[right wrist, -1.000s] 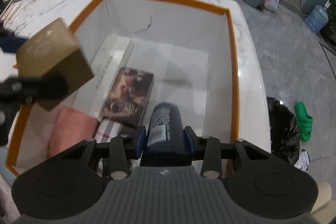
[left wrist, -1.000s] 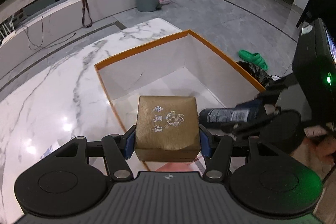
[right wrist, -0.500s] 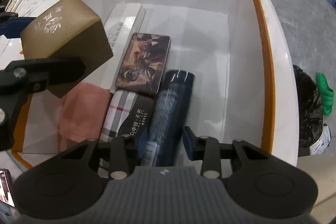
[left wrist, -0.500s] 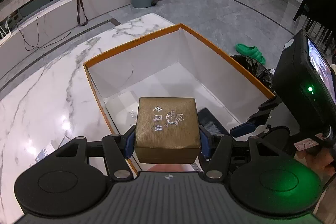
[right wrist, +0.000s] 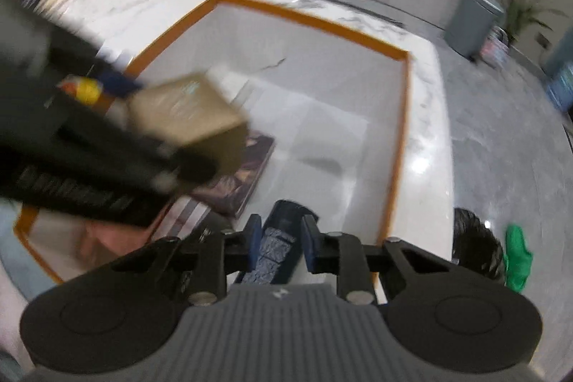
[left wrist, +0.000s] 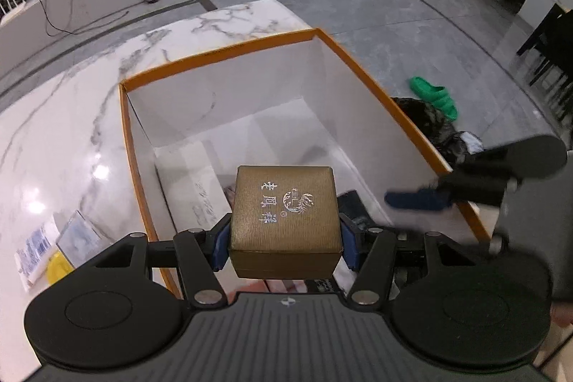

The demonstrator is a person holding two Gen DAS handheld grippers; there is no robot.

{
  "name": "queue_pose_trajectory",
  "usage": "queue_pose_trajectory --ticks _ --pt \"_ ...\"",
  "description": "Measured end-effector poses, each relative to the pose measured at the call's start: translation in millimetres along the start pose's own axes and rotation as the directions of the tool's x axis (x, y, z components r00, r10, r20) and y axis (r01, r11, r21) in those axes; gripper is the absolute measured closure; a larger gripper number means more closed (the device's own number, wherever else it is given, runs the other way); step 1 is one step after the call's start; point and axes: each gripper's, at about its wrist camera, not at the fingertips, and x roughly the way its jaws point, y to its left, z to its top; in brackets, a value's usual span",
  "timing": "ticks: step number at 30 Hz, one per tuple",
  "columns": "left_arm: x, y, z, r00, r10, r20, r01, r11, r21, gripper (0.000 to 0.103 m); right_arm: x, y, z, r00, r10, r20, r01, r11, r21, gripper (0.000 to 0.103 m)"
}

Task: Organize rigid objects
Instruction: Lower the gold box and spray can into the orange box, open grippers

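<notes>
The box [left wrist: 376, 102], a big open carton with white walls and an orange rim, sits on the marble table [left wrist: 71, 117] with one long side along the table's floor-side edge, and it takes up most of both views. On its floor, a long white case [left wrist: 195, 183] lies against the wall on the table side. Beside that lies a flat tin with a dark painted lid [right wrist: 240, 178], partly hidden in the right wrist view. Nearer the cameras are a pink cloth [right wrist: 107, 238] in the near corner and a plaid pouch [right wrist: 189, 213] just beside it. A dark blue bottle [right wrist: 279, 238] lies flat on the box floor next to the tin and pouch, its far end pointing toward the far wall.

The left gripper [left wrist: 284, 238] hangs above the near half of the box with its blue pads pressed on both sides of a gold case [left wrist: 284, 210], a small square one with silver characters on the lid. The case is in the air, clear of everything below.

The right gripper [right wrist: 280, 243] is above the bottle, its jaws closing with the bottle seen between them lower down; the pads do not press on it as far as the blurred picture shows.

On the table outside the box, by its near corner, lie some papers [left wrist: 50, 249].
</notes>
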Motion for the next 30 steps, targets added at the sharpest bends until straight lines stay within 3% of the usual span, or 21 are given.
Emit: queue_pose_trajectory --ticks 3,9,13,19,27,30 --pt "5.6 0.1 2.8 1.0 0.004 -0.022 -0.004 1.0 0.008 0.036 17.0 11.8 5.3 0.997 0.006 -0.077 -0.014 0.996 -0.092 0.077" --pt "11.5 12.6 1.0 0.999 0.021 -0.039 -0.022 1.0 -0.014 0.036 34.3 17.3 11.0 0.992 0.019 -0.126 -0.047 0.975 -0.218 0.077" --pt "13.0 15.9 -0.8 0.999 0.012 -0.042 -0.012 1.0 -0.011 0.036 38.7 22.7 4.4 0.986 0.077 -0.148 -0.127 0.923 -0.363 0.077" --pt "18.8 14.4 -2.9 0.998 -0.023 -0.066 0.02 0.999 -0.046 0.036 42.1 27.0 -8.9 0.986 0.03 -0.166 -0.115 0.838 -0.533 0.076" --pt "18.5 8.3 -3.9 0.994 -0.083 -0.076 0.074 0.99 -0.116 0.036 44.5 14.2 -14.8 0.982 -0.023 -0.187 -0.102 0.771 -0.628 0.076" --pt "20.1 6.1 -5.3 0.99 -0.109 -0.084 0.095 0.984 -0.153 0.036 39.8 10.2 -13.5 0.985 -0.013 -0.173 -0.099 0.777 -0.621 0.077"
